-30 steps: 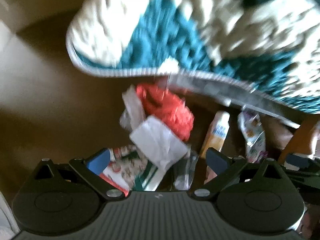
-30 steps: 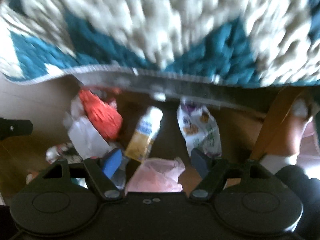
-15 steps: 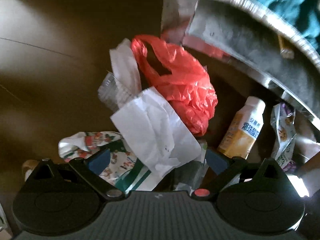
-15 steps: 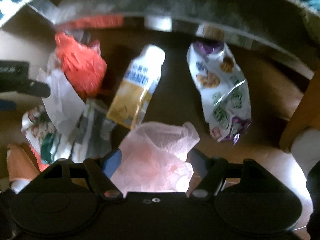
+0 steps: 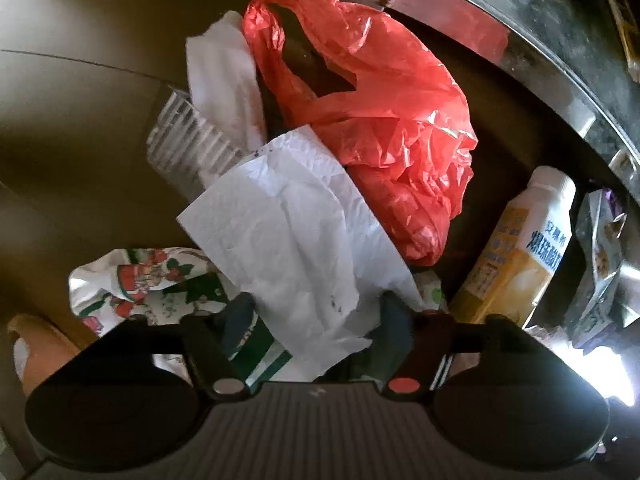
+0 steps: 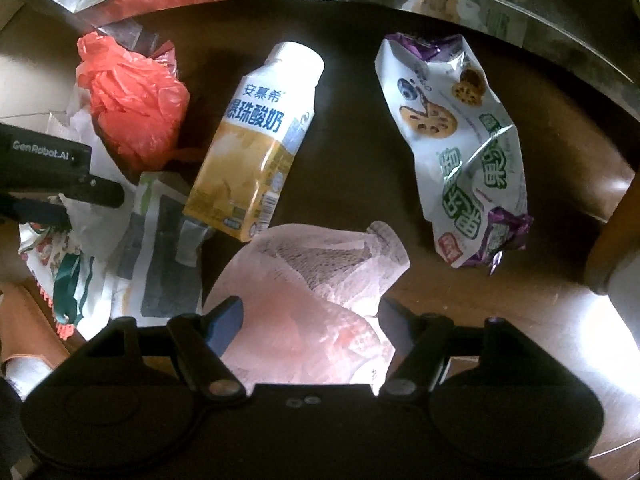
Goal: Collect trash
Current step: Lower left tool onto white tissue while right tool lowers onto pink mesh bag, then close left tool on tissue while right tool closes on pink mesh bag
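Trash lies on a dark wooden floor. My left gripper points straight down over a crumpled white tissue; its jaws are closing with the tissue's lower end between them, not visibly squeezed. A red plastic bag lies just beyond the tissue. My right gripper stands open astride a pale pink plastic bag. Beyond the pink bag lie a yellow-and-white yoghurt bottle and a crumpled snack bag. In the right wrist view the left gripper shows at the left edge.
A shiny metal rail curves across the far side. A festive printed wrapper and a clear ribbed cup lie left of the tissue. A wooden leg stands at the right. A green-and-white wrapper lies by the bottle.
Both grippers have sunk toward the floor, so the teal-and-white rug has left view and the trash looms larger. The left jaws have narrowed around the tissue. The right jaws stay wide.
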A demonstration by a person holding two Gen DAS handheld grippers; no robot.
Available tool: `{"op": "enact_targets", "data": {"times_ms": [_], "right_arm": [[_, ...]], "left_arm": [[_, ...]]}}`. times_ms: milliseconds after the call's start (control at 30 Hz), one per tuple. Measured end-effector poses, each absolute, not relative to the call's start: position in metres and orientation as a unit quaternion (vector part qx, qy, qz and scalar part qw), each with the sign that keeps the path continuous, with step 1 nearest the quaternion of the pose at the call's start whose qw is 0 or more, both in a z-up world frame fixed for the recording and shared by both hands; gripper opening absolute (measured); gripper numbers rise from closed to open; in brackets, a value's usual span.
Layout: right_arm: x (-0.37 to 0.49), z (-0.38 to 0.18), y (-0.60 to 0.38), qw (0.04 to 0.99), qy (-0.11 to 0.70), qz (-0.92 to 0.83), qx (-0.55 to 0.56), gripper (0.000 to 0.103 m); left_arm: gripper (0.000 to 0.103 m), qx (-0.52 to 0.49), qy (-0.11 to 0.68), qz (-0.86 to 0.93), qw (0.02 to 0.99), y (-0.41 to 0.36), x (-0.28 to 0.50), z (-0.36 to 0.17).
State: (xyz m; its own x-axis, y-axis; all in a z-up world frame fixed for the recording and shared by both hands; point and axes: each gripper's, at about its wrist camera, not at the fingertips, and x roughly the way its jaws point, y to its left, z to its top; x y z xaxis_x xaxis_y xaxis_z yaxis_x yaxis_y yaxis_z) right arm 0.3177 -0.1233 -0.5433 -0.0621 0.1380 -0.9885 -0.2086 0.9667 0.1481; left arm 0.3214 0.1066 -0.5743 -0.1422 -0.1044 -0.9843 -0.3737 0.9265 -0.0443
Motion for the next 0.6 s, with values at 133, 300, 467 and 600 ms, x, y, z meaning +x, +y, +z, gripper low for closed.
{"op": "enact_targets", "data": {"times_ms": [133, 300, 467, 600], "right_arm": [[0.317, -0.545, -0.123, 0.684, 0.717, 0.131, -0.031, 0.07], [0.315, -0.551, -0.115, 0.676, 0.724, 0.133, -0.045, 0.017], [0.314, -0.545, -0.112, 0.678, 0.721, 0.136, -0.052, 0.011], [0.312, -0.533, -0.107, 0.673, 0.723, 0.141, -0.06, 0.008]], "left_arm": [[0.035, -0.155, 0.755, 0.103, 0.629, 0.105, 0.322, -0.579], [0.018, -0.163, 0.753, 0.105, 0.628, 0.107, 0.319, -0.578], [0.01, -0.174, 0.754, 0.102, 0.625, 0.113, 0.315, -0.569], [0.007, -0.175, 0.757, 0.102, 0.621, 0.114, 0.313, -0.546]]}}
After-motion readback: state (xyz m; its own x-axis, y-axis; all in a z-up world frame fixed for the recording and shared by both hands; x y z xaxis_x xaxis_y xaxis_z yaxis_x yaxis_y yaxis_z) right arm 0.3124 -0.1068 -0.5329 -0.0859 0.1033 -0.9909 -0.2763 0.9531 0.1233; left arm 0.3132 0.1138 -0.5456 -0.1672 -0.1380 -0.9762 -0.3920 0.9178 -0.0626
